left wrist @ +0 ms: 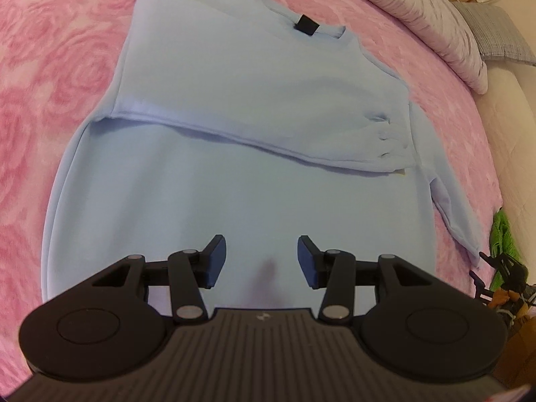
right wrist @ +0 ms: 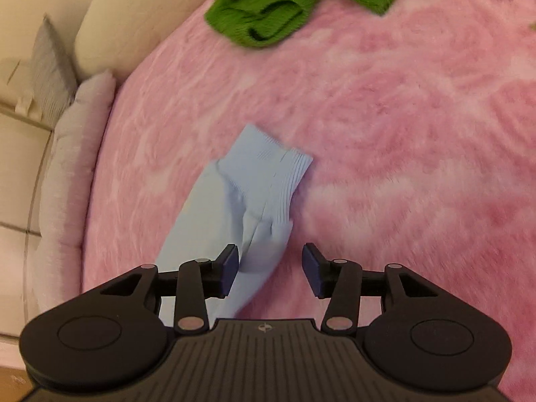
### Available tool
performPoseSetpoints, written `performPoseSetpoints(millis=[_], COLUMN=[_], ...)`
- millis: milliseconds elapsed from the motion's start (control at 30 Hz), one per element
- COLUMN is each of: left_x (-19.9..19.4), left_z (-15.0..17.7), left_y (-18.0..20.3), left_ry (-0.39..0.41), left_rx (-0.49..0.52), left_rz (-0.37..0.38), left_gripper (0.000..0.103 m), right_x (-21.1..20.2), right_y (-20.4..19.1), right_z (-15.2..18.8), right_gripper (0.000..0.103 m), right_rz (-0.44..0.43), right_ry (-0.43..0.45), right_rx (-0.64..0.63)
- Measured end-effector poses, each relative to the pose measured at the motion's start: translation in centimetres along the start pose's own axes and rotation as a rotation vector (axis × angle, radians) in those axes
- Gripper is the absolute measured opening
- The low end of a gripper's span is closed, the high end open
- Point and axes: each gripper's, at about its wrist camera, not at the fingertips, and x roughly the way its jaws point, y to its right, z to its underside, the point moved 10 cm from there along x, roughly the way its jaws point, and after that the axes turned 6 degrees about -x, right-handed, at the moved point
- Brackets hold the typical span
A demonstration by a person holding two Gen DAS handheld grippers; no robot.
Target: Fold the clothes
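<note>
1. A light blue sweater (left wrist: 234, 174) is laid flat on the pink blanket (left wrist: 50, 67), with its collar at the far end and a black tag (left wrist: 305, 25) seen inside the collar.
2. One sleeve (left wrist: 268, 134) is folded across the body of the sweater, and its cuff (left wrist: 392, 144) is placed near the right edge of the sweater.
3. The other sleeve (right wrist: 241, 201) is stretched out from the sweater onto the blanket; its ribbed cuff (right wrist: 281, 171) is seen in the right wrist view.
4. The left gripper (left wrist: 261, 261) is held above the lower part of the sweater; its jaws are apart and nothing is clamped between them.
5. The right gripper (right wrist: 270, 269) is held over the outstretched sleeve; its jaws are apart, and the sleeve is seen between them, close to the left finger. It cannot be told whether the sleeve is touched.
6. A green garment (right wrist: 294, 3) is crumpled on the blanket, well apart from the sweater.
7. Pillows (left wrist: 418, 16) are seen beyond the sweater collar, at the edge of the blanket.
8. No container is seen in either view.
</note>
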Motion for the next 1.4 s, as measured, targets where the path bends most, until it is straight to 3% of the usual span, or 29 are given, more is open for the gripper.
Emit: performPoseSetpoints(millis=[67,100,133,333,467,533,600,633,667,700,767,833,900,1100,1267,1400], left_x=[-0.1,-0.2,-0.4,-1.9,-3.1,-3.7,-4.3,-4.5,-4.6,-4.7,-5.0,-4.9,-4.2,-1.3,1.7,4.7], left_z=[-0.3,-0.4,-0.5,-1.4,-2.0,-2.3,-2.6,-2.7,-2.7,-2.7,-2.7,-3.0,-3.4,-6.7,-9.6,-10.5], left_y=[0.1,0.1,0.0,-1.8,-4.0,-4.9,-6.0,-6.5,-6.9,-7.3,-8.1,-8.6,-8.6,-6.4,-5.2,-5.4], left_ry=[0.004,0.006,0.009,0.04,0.072,0.089,0.103,0.108,0.112,0.115,0.123,0.128,0.129,0.142,0.149,0.123], left_rx=[0.003,0.002,-0.001,-0.066,-0.134,-0.163,-0.193,-0.206,-0.216,-0.224,-0.235,-0.247,-0.271,-0.348,-0.411,-0.49], left_rz=[0.002,0.004,0.007,0.024,0.024,0.027,0.029,0.026,0.023,0.02,0.019,0.022,0.044,0.162,0.19,0.174], left_gripper=[0.042,0.042,0.042,0.042,0.041,0.041,0.041,0.041,0.041,0.041,0.041,0.041,0.041,0.042,0.043,0.043], right_x=[-0.7,-1.1,-1.4,-3.8,-7.8,-9.3,-9.6,-9.1,-8.4,-7.7,-7.0,-6.9,-5.2,-0.5,1.0,1.0], right_y=[-2.8,-4.2,-5.6,-14.9,-27.1,-30.5,-31.9,-31.9,-31.3,-30.6,-28.7,-26.6,-24.7,-18.6,-16.1,-15.3], right_z=[0.4,0.6,0.9,2.9,16.0,24.4,31.6,35.2,37.8,40.4,43.7,43.8,41.2,29.9,23.0,21.6], right_gripper=[0.046,0.02,0.008,0.007,0.007,0.007,0.01,0.017,0.037,0.042,0.041,0.047,0.05,0.052,0.052,0.053], right_rz=[-0.019,-0.029,-0.038,-0.108,-0.393,-0.55,-0.642,-0.652,-0.626,-0.598,-0.56,-0.515,-0.422,-0.084,0.006,0.022], right_ry=[0.028,0.042,0.057,0.142,0.121,0.019,-0.102,-0.188,-0.263,-0.337,-0.45,-0.497,-0.52,-0.471,-0.409,-0.396], right_rx=[-0.107,-0.16,-0.214,-0.557,-1.036,-1.168,-1.243,-1.29,-1.334,-1.377,-1.433,-1.428,-1.385,-1.121,-0.872,-0.831])
